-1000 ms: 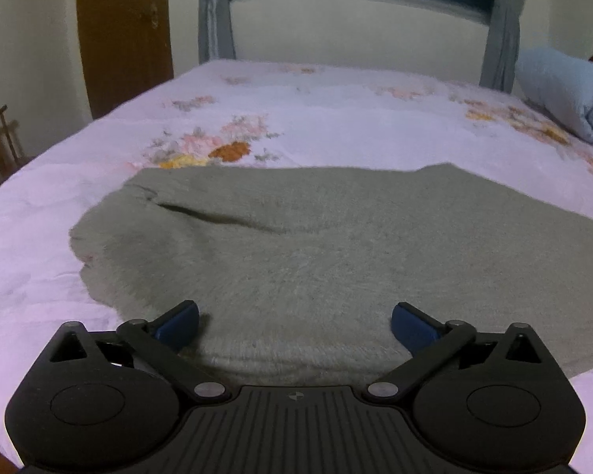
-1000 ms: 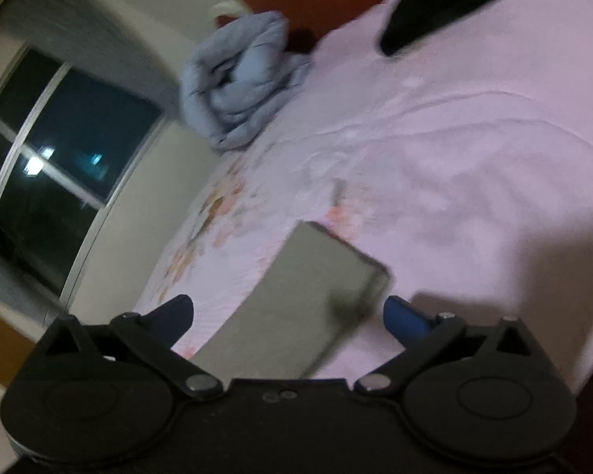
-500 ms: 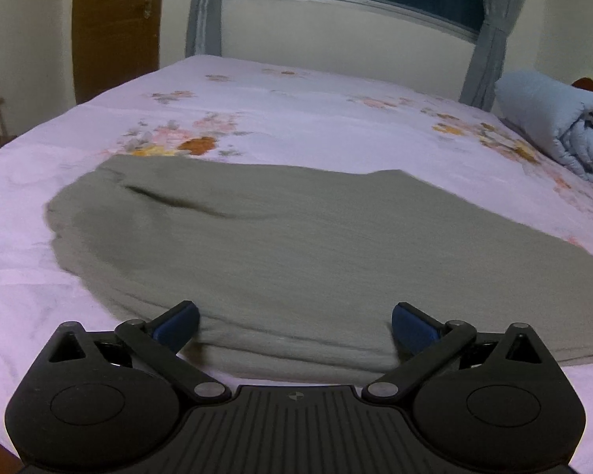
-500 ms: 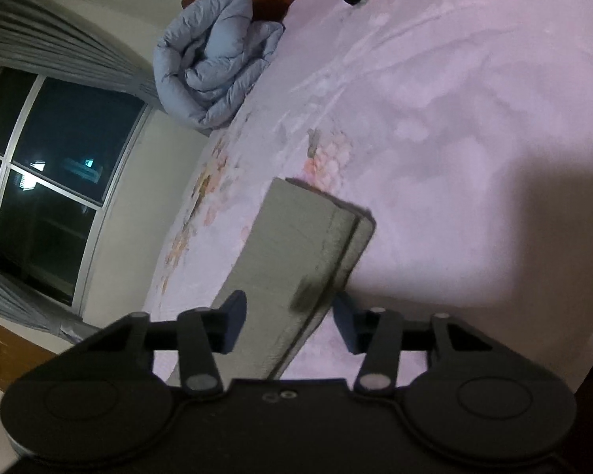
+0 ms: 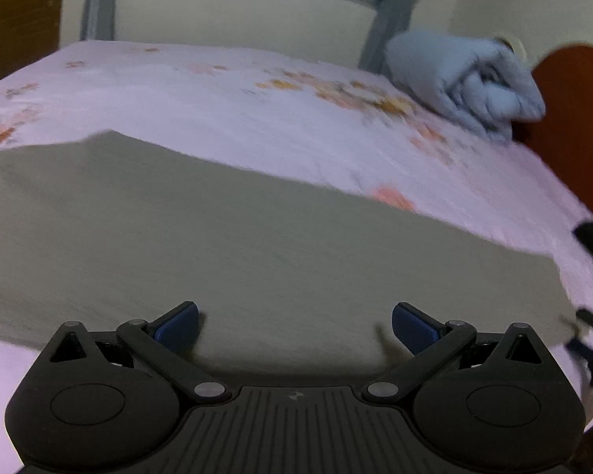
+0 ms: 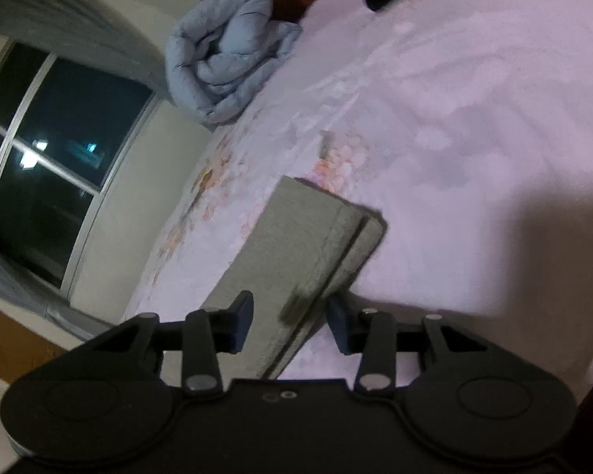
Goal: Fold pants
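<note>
Left wrist view: left gripper (image 5: 295,326) w/ fingers wide apart, nothing between the blue pads (image 5: 178,324), hanging over the grey pants (image 5: 225,245). Pants lie flat on the pink floral bedsheet (image 5: 201,94), filling the frame from 9 to 3 o'clock. Rolled blue blanket (image 5: 466,83) at 1 o'clock, by the wooden headboard (image 5: 573,110). Picture blurred.

Right wrist view: right gripper (image 6: 290,322) has just been closing; jaws partly closed w/ the doubled leg end of the pants (image 6: 308,245) between them. Can't tell if pads press the cloth. Leg end runs toward 12 o'clock on the bedsheet (image 6: 454,118). Blanket (image 6: 225,67) at 11 o'clock, window (image 6: 55,150) at 9.
</note>
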Tool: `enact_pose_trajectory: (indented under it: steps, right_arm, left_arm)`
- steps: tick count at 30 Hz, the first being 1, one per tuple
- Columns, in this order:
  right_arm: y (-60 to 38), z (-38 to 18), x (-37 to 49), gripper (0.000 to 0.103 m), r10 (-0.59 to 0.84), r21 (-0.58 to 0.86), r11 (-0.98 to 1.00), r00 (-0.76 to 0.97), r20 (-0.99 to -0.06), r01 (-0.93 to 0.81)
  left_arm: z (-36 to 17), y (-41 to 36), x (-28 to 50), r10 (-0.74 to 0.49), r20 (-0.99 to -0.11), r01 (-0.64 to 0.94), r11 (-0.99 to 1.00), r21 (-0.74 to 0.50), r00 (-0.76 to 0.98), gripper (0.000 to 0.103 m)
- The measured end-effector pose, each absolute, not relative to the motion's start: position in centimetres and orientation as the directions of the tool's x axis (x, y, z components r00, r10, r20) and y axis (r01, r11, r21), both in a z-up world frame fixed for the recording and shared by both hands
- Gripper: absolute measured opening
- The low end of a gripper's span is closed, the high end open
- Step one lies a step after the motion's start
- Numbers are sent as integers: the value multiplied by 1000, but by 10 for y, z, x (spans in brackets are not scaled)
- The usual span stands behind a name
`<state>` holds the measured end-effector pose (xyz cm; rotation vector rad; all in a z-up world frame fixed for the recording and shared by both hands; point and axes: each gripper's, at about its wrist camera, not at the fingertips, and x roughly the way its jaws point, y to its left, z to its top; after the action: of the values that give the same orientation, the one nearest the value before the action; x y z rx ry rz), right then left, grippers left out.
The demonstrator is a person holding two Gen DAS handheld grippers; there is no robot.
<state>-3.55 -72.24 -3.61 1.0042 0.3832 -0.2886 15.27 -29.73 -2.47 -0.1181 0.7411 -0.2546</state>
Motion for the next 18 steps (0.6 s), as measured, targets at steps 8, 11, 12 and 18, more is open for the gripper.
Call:
enact_pose_trajectory:
  steps: [8, 11, 12, 18]
  right_arm:
    - [-729, -46, -41, 32, -39, 789, 466, 900, -435, 401]
    - [-728, -41, -49, 32, -65, 790, 462, 903, -424, 404]
    - [-728, -34, -54, 32, -88, 785, 469, 906, -415, 405]
    - [-710, 5, -34, 36, 14, 754, 594, 934, -358, 280]
  left_arm:
    - [-49, -348, 138, -190, -696, 247, 969, -18, 693, 103]
    - [-43, -341, 136, -214, -691, 250, 967, -50, 690, 103]
    - [-40, -333, 137, -227, -682, 245, 967, -72, 695, 103]
    - [-15, -230, 149, -111, -636, 84, 994, -72, 763, 103]
